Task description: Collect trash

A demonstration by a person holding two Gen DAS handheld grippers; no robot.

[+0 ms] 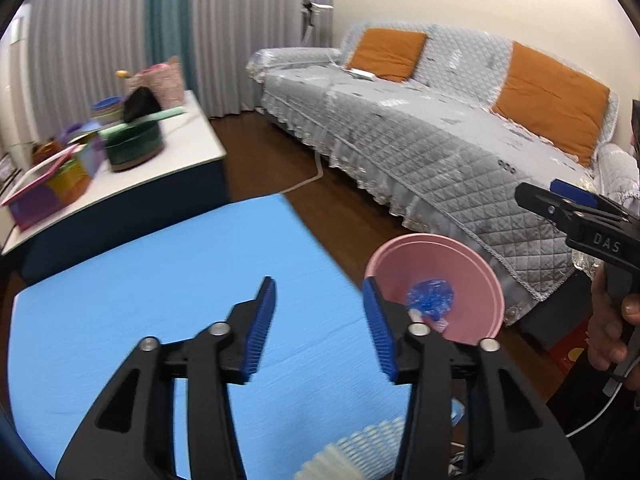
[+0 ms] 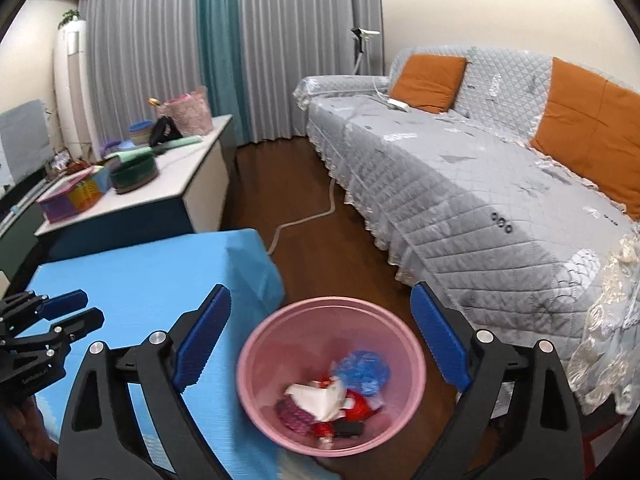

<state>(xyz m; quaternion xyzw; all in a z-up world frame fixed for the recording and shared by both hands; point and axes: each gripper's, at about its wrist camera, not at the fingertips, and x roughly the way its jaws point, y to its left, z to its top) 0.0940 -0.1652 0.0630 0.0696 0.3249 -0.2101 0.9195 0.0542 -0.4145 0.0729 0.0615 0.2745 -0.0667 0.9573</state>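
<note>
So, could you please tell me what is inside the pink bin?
The bin holds a blue wrapper, white paper and red scraps; anything beneath is hidden.

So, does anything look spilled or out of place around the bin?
Nothing stands out. The pink bin stands upright on the floor beside the blue table, and the trash lies inside it; none shows on the floor nearby.

The left tongs' (image 1: 318, 328) right arm hid the pink bin's (image 1: 472, 264) near-left rim. The coloured boxes (image 1: 52, 184) on the far-left counter (image 1: 192, 148) blurred. The sofa (image 2: 480, 184) ran off right.
</note>
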